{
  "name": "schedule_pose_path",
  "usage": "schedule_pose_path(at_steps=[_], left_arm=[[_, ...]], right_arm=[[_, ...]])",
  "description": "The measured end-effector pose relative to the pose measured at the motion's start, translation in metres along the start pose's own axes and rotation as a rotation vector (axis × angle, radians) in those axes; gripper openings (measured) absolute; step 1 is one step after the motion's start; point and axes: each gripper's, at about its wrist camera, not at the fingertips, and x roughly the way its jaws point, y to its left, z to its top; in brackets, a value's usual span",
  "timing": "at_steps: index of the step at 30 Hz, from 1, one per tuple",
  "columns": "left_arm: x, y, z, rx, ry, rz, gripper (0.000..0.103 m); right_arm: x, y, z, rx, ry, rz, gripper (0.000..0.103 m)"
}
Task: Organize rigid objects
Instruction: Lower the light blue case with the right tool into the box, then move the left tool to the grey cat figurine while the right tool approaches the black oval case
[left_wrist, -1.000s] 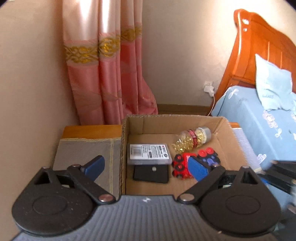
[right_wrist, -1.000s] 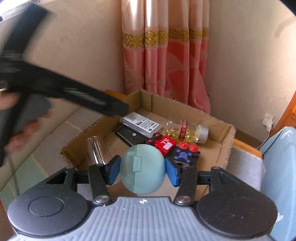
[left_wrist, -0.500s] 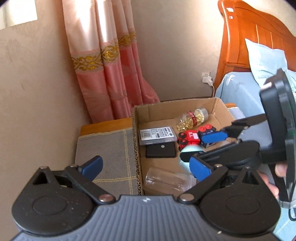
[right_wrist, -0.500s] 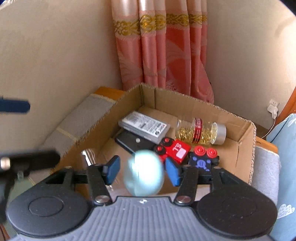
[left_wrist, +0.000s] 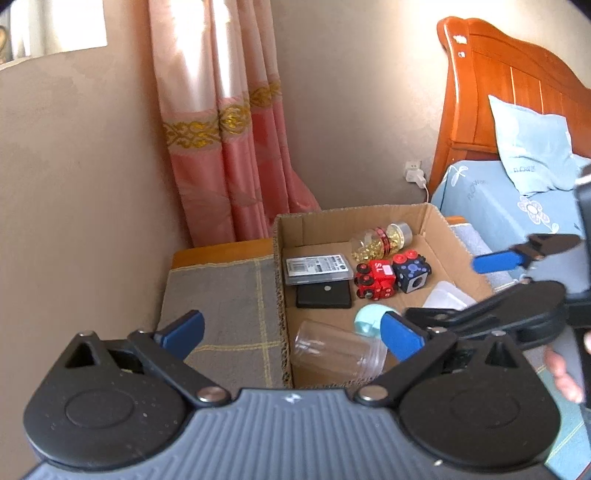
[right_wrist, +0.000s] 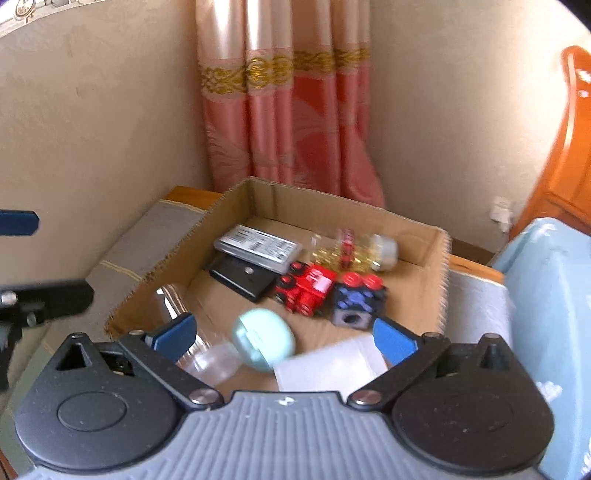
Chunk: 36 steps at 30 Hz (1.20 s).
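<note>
1. The right hand-held gripper (right_wrist: 283, 339) hung over the near edge of the cardboard box (right_wrist: 441, 258), its blue pads spread wide apart and holding nothing.
2. The pale green egg-shaped case (right_wrist: 263, 339) lay loose on the box floor, between those pads in view but touching neither.
3. The left hand-held gripper (left_wrist: 291, 334) was also spread wide and empty, hovering over the box's near-left corner and the grey checked cloth (left_wrist: 221, 295) on the bench.
4. A clear jar (left_wrist: 338, 352) lay on its side against the near wall, just beside the case; a translucent plastic lid (right_wrist: 332, 363) sat in the near-right corner.
5. Further back sat the red toy train (left_wrist: 375, 283) and the dark fidget cube (left_wrist: 412, 271), touching each other, with a black wallet (left_wrist: 324, 295) partly under a grey labelled case (left_wrist: 317, 267) to their left.
6. A capsule bottle (left_wrist: 382, 240) lay near the far wall.
7. Bare cardboard showed in the middle of the floor and along the right wall.
</note>
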Motion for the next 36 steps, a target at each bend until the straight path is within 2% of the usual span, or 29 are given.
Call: schedule_pose_path(at_steps=[5, 9, 13, 15, 19, 26, 36], left_arm=[[-0.007, 0.007, -0.026, -0.023, 0.008, 0.020, 0.102], [-0.009, 0.011, -0.054, -0.058, 0.012, 0.083, 0.102], [-0.010, 0.006, -0.078, -0.022, 0.007, 0.160, 0.102], [-0.010, 0.006, -0.087, -0.016, 0.016, 0.154, 0.102], [-0.012, 0.013, -0.099, -0.032, 0.033, 0.134, 0.102], [-0.020, 0.029, -0.108, -0.069, 0.024, 0.130, 0.102], [-0.014, 0.040, -0.120, -0.087, 0.061, 0.120, 0.102]], right_arm=[[-0.026, 0.008, -0.035, 0.027, -0.034, -0.089, 0.103], [-0.033, 0.012, -0.071, 0.090, -0.043, -0.086, 0.103], [-0.017, 0.022, -0.098, 0.124, -0.017, -0.082, 0.103], [-0.006, 0.029, -0.107, 0.128, 0.007, -0.072, 0.103], [0.016, 0.042, -0.110, 0.159, 0.034, -0.108, 0.103], [0.038, 0.060, -0.106, 0.199, 0.023, -0.147, 0.103], [0.059, 0.064, -0.106, 0.288, 0.025, -0.255, 0.103]])
